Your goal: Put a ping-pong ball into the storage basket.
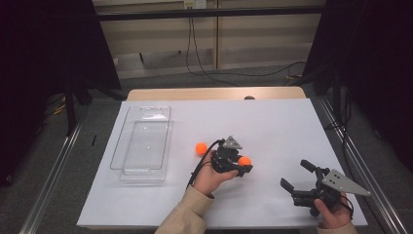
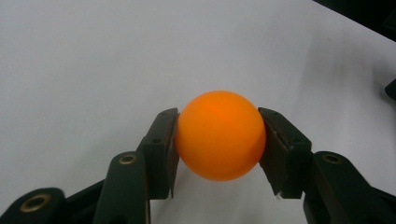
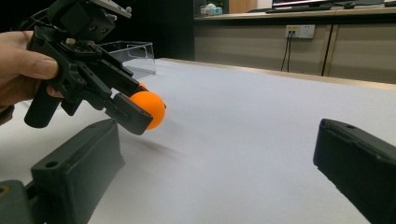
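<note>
High view first: we see the left gripper (image 1: 242, 165) near the middle of the white table sheet (image 1: 272, 122), clamped on an orange ball (image 1: 244, 160). Left gripper view confirms it: we see the held ball (image 2: 220, 134) pinched between both pads, one pad (image 2: 170, 149) touching each side, ball off the sheet with its shadow below. A second orange ball (image 1: 201, 148) lies on the sheet just left of that gripper, apart from it. Clear plastic tray (image 1: 127, 141) sits well to the left, long side running away from us. Right gripper (image 1: 298, 175) is near the front right edge, held in the person's right hand (image 1: 335, 210), jaws wide apart, nothing between them. Right gripper view: we see its own jaws spread at the bottom corners, bare sheet between, and farther off the left gripper (image 3: 135, 109) with the ball (image 3: 150, 108) at its tips, tray (image 3: 133, 56) behind it.
</note>
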Tool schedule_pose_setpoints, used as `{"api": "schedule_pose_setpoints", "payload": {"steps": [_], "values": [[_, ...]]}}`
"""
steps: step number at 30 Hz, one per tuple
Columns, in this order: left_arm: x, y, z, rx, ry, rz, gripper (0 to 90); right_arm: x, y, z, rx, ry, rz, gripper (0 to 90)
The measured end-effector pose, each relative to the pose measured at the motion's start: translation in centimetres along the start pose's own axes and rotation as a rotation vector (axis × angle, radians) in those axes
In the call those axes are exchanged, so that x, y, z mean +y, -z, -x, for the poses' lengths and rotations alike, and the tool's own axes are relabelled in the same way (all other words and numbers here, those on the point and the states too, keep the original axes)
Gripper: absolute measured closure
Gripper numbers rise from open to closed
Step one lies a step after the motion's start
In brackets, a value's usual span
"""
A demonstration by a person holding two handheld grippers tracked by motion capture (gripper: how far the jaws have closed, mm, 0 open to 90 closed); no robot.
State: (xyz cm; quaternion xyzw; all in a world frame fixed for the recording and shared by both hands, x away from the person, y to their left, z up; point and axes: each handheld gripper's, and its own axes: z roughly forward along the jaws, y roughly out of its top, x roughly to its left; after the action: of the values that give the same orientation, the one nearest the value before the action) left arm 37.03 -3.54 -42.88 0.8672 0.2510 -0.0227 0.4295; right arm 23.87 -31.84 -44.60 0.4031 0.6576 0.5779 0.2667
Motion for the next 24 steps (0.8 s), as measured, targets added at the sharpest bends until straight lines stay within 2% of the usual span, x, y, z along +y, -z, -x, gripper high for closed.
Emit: {"api": "schedule_pose_setpoints", "payload": {"steps": [24], "values": [[0.3, 1.6, -0.9, 0.014, 0.026, 0.026, 50.9, 0.0, -0.1, 0.0, 0.003, 0.006, -0.008, 0.6]]}}
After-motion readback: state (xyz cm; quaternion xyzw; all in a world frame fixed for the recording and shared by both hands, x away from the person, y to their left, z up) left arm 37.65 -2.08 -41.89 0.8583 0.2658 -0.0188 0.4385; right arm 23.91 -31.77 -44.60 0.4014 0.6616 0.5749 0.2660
